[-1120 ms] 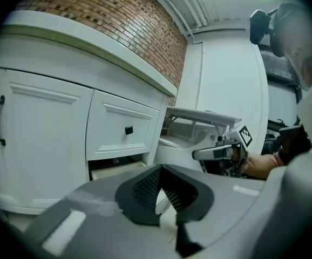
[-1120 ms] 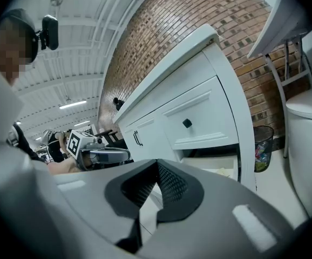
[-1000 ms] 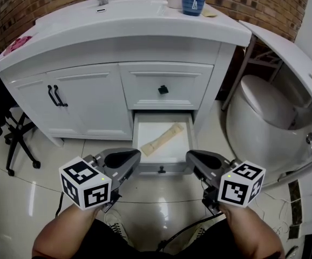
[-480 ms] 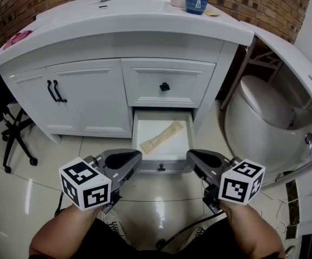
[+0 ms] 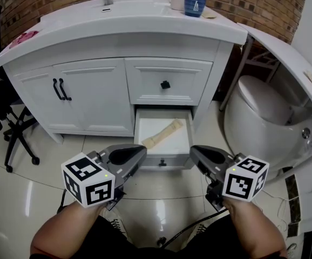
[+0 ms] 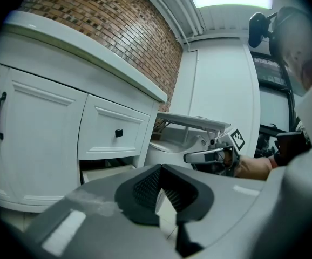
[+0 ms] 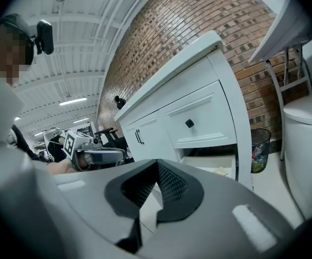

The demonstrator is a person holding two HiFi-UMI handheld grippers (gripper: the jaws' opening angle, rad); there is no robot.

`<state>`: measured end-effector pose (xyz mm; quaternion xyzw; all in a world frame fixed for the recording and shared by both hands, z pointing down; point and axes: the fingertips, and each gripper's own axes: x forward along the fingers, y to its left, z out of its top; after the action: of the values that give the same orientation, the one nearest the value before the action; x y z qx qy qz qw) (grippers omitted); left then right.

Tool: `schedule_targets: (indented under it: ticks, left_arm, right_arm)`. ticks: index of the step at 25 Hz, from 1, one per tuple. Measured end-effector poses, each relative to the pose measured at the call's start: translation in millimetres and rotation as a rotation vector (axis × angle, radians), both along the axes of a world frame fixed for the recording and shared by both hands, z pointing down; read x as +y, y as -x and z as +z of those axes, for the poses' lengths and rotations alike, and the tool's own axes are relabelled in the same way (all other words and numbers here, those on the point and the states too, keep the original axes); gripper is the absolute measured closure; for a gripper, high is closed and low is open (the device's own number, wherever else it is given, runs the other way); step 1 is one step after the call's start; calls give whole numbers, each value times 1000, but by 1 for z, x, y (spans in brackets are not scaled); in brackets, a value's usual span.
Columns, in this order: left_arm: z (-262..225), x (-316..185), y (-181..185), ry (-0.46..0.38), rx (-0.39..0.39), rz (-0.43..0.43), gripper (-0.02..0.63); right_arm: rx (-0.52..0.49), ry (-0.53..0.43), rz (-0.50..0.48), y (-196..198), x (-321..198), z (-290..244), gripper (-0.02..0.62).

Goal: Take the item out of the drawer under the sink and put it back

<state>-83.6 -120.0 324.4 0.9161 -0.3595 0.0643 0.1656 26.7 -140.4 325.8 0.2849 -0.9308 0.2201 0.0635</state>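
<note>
While the drawer (image 5: 173, 143) under the sink (image 5: 145, 23) stands pulled out, the item (image 5: 162, 134) is found lying flat on its white floor, set slantwise from near left to far right, with nothing else seen beside it. Item: long, narrow, beige, waisted at the middle and broader at both ends; the material cannot be told, though cloth or a paper wrap is thought likely. Handling is judged light and not fragile, possibly limp, so sag at the ends is to be allowed for. Hold is best taken across the narrow middle, with the jaws set crosswise to its length. Left gripper (image 5: 141, 152): jaws closed together, nothing held, poised just short of the drawer front. Right gripper (image 5: 194, 151): jaws likewise closed, empty, alongside the left. Both are to be opened before any hold is taken.
</note>
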Motion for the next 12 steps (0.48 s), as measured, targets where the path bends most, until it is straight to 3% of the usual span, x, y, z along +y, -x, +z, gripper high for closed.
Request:
schedule_targets:
  ticks: [12]
  left_arm:
    - [-30, 80, 0, -58, 25, -12, 600]
  right_arm:
    - [9, -79, 2, -6, 74, -32, 593]
